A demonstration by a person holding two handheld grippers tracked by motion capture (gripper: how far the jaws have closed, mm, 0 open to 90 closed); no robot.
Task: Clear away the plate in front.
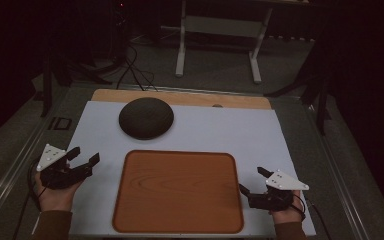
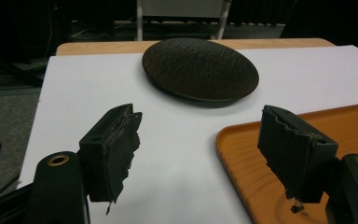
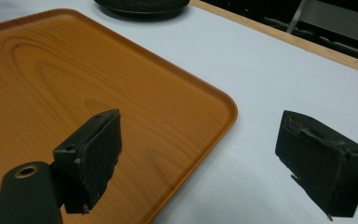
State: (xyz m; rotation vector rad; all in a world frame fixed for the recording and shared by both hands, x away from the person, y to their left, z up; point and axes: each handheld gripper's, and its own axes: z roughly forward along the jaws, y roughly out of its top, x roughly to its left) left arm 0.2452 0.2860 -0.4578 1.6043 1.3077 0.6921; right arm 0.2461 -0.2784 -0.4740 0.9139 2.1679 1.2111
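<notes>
A dark round plate [image 1: 146, 118] lies upside down on the white table top [image 1: 220, 130], behind an orange wooden tray [image 1: 178, 192]. My left gripper [image 1: 84, 157] hovers left of the tray, open and holding nothing. In the left gripper view the plate [image 2: 200, 69] sits ahead of the spread jaws [image 2: 205, 154], with the tray's corner [image 2: 242, 154] at the right. My right gripper [image 1: 251, 181] is open beside the tray's right edge. In the right gripper view one jaw hangs over the tray [image 3: 65, 79] and the other over the white top; the plate's edge [image 3: 142, 7] shows at the top.
The tray holds nothing. A wooden strip [image 1: 180, 97] runs along the table's far edge. Beyond it stand a white frame [image 1: 219, 40] and loose cables [image 1: 135, 70] on a dark floor. A metal rail [image 1: 10, 170] borders the table's left side.
</notes>
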